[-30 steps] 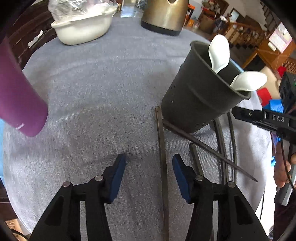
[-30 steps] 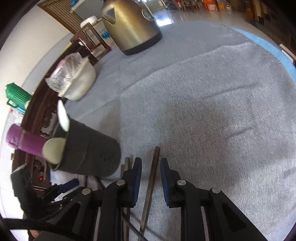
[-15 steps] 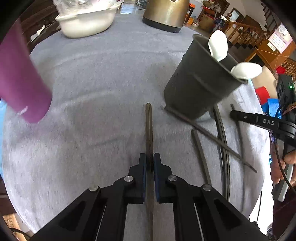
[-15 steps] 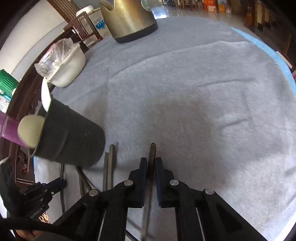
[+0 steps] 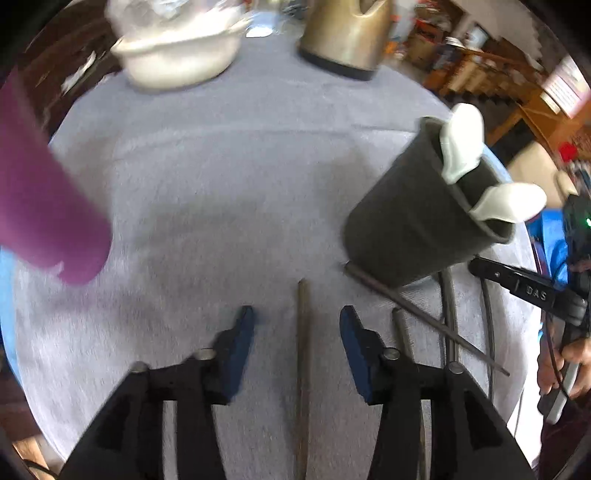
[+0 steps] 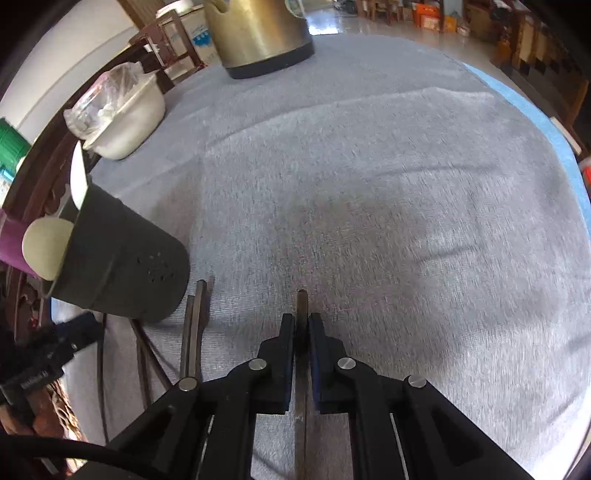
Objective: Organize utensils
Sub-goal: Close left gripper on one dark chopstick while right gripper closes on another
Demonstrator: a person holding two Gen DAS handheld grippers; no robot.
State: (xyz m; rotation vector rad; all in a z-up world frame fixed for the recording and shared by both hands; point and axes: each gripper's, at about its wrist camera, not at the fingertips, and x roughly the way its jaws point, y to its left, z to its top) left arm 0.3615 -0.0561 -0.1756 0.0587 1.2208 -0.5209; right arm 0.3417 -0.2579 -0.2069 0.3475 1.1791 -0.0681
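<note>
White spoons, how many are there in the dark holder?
2, both standing in the dark holder: one spoon at the far rim, another spoon at the near rim. More may be hidden inside.

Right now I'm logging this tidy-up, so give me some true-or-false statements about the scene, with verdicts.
1. The right gripper is clamped on a chopstick. True.
2. The left gripper pinches its chopstick. False: its jaws are opening, and the chopstick lies between them untouched.
3. Two white spoons stand in the dark holder. True.
4. The holder lies tipped over. False: it stands upright.
5. The kettle stands beside the holder. False: it stands at the far edge.
</note>
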